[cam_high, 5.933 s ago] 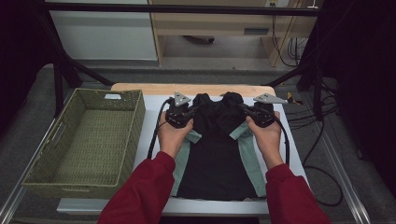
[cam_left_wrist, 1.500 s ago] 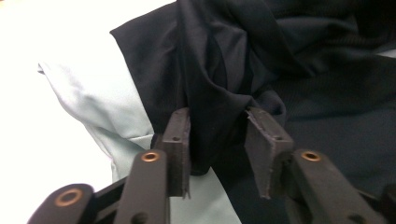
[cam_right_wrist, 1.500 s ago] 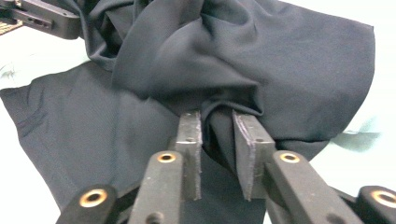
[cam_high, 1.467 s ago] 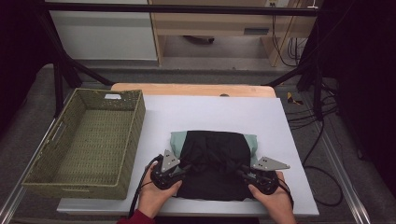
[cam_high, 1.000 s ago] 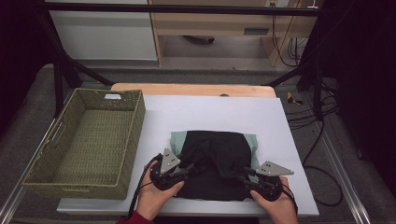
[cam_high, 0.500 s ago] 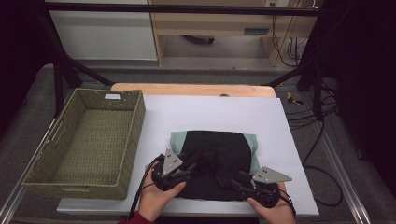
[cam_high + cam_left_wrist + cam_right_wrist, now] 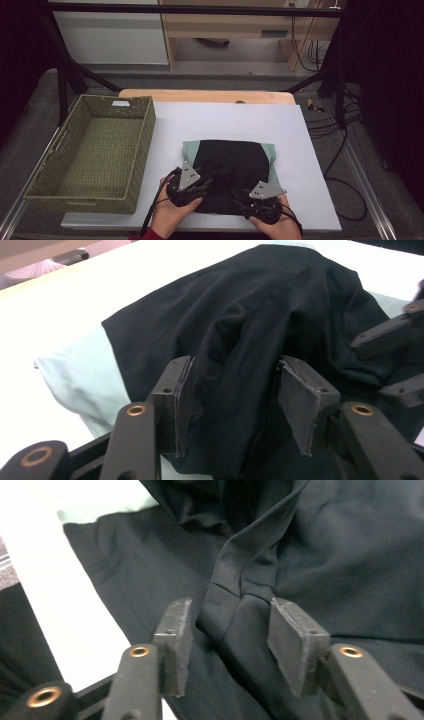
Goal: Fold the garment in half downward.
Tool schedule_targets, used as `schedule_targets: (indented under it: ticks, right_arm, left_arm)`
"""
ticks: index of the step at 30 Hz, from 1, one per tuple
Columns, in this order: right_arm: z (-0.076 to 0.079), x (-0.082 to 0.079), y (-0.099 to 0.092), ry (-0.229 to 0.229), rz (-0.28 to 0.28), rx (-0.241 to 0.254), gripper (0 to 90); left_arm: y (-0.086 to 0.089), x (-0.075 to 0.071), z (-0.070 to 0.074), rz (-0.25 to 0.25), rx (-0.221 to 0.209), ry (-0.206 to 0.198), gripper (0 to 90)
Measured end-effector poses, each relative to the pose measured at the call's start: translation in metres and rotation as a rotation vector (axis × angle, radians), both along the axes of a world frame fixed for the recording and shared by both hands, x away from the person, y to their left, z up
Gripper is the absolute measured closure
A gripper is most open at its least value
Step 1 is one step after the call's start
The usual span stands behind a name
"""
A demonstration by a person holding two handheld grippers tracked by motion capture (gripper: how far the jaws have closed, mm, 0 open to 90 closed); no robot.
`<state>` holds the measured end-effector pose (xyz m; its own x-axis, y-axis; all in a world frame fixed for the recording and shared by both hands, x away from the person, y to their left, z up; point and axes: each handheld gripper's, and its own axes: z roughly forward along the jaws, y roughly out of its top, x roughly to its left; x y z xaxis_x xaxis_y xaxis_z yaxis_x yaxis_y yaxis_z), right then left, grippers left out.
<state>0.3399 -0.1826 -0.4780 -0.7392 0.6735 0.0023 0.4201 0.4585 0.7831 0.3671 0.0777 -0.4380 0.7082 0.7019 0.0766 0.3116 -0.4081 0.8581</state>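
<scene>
Your folded black garment point(image 7: 230, 172) with pale green sleeves lies on the near half of the white table point(image 7: 310, 130), to the right of the wicker basket point(image 7: 95, 150). Your left gripper point(image 7: 232, 390) stands half-spread astride a raised ridge of black cloth, its pads not pressing. Your right gripper point(image 7: 227, 630) has just been opening, a fold of the near hem loose between its jaws, apparently letting the fold settle flat.

Robotics data-collection lab, probably: white table point(image 7: 225, 120) inside a black metal frame point(image 7: 190, 9), loose cables point(image 7: 345, 135) on grey flooring at 3 o'clock, plain cabinets point(image 7: 220, 25) at 12 o'clock.
</scene>
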Motion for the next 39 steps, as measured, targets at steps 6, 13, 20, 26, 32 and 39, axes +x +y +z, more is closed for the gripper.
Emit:
schedule_targets:
  ticks: [6, 13, 20, 26, 32, 39]
  right_arm:
    - [-0.004, 0.006, 0.003, 0.007, -0.026, -0.028, 55.2]
    - [-0.001, 0.01, -0.009, 0.031, -0.035, 0.021, 86.4]
    - [0.007, 0.001, -0.023, 0.026, -0.028, 0.034, 87.5]
    - [0.016, -0.013, -0.043, -0.007, -0.051, 0.046, 87.6]
    - [0.01, -0.017, -0.042, 0.004, -0.031, 0.009, 87.5]
    - [0.008, -0.015, -0.041, 0.012, -0.024, 0.013, 86.7]
  left_arm:
    - [-0.003, -0.001, -0.004, -0.005, 0.021, 0.013, 56.0]
    - [0.002, -0.001, -0.013, -0.033, 0.034, 0.048, 84.0]
    - [0.011, -0.008, -0.022, -0.041, 0.07, 0.071, 88.2]
    - [0.018, -0.019, -0.034, -0.037, 0.162, 0.074, 88.5]
    - [0.02, -0.021, -0.036, -0.04, 0.152, 0.072, 82.9]
    - [0.021, -0.027, -0.027, -0.04, 0.127, 0.052, 76.1]
